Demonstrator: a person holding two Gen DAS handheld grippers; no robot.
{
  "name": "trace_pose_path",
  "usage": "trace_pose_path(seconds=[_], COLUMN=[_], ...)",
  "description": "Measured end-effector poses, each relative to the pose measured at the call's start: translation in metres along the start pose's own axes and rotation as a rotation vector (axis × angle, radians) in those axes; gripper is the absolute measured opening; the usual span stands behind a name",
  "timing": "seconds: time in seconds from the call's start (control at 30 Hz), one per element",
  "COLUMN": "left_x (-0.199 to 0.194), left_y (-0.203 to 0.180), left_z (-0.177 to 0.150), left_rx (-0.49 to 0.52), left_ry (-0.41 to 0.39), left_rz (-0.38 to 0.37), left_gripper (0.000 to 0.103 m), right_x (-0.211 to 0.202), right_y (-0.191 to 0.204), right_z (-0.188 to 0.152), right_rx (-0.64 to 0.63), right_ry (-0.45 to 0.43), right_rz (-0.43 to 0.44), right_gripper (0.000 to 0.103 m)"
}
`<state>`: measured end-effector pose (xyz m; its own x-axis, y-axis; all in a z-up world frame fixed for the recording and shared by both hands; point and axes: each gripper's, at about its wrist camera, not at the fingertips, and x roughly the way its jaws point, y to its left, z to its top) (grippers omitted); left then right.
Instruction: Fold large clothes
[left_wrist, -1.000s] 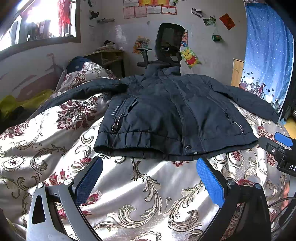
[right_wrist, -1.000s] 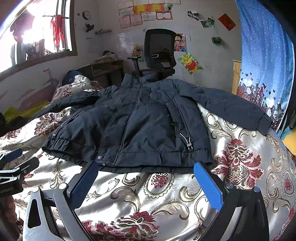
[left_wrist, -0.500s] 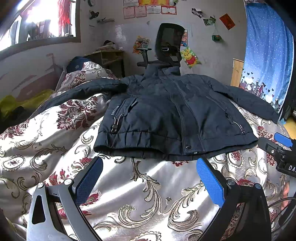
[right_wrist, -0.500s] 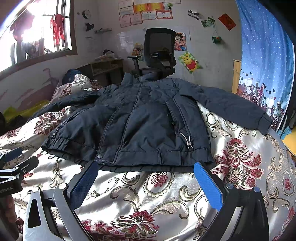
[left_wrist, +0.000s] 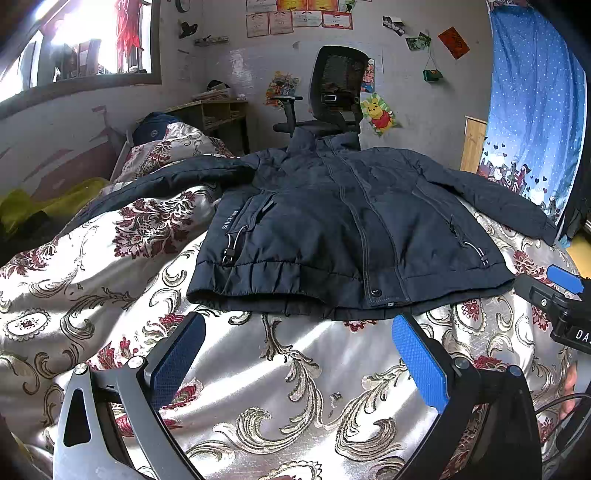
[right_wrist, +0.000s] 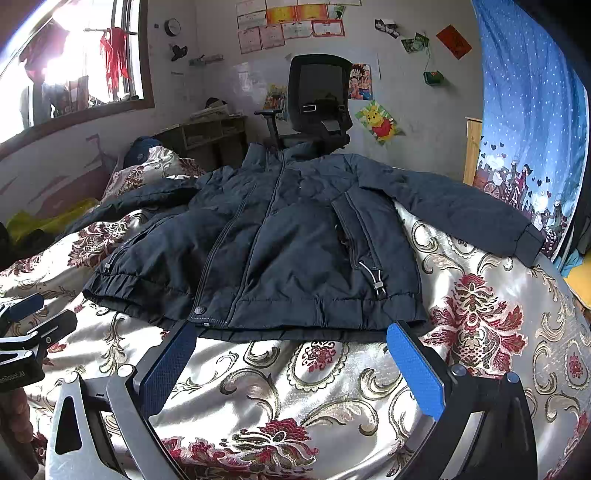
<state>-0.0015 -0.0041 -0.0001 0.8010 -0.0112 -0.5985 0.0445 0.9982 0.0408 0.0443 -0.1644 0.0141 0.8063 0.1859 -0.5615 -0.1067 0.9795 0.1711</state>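
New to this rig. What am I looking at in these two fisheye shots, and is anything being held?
There is no robot arm: a person holds a two-finger gripper in each hand, and each carries a camera looking forward along its blue-padded fingers. One view is from the left gripper, the other from the right gripper. Each gripper also appears at the edge of the other's view. Both are open and hold nothing. They hover over a floral bedspread, just short of the hem of a dark navy jacket, which lies flat, zipped, sleeves spread. An office chair stands behind it.
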Motion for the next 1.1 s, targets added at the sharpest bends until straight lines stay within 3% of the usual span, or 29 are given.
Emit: trace_pose_path(seconds=[0.4, 0.67, 0.87, 1.0, 1.1], left_x=[0.002, 0.009, 0.021, 0.030, 0.038], left_y=[-0.003, 0.000, 0.014, 0.023, 0.028], left_z=[-0.002, -0.003, 0.016, 0.040, 0.063], left_rx=[0.002, -0.007, -0.042, -0.049, -0.041], left_ry=[0.009, 0.045, 0.120, 0.130, 0.119], left_rz=[-0.002, -0.009, -0.003, 0.005, 0.005], left_gripper=[0.099, 0.099, 0.099, 0.099, 0.099], right_x=[0.003, 0.026, 0.027, 0.030, 0.029], right_y=[0.000, -0.003, -0.011, -0.022, -0.033], right_z=[-0.005, -0.018, 0.011, 0.042, 0.064], right_rx=[0.001, 0.048, 0.015, -0.032, -0.029], right_ry=[0.012, 0.146, 0.151, 0.138, 0.121], right_rz=[0.001, 0.063, -0.008, -0.081, -0.084], right_gripper=[0.103, 0.103, 0.103, 0.103, 0.103])
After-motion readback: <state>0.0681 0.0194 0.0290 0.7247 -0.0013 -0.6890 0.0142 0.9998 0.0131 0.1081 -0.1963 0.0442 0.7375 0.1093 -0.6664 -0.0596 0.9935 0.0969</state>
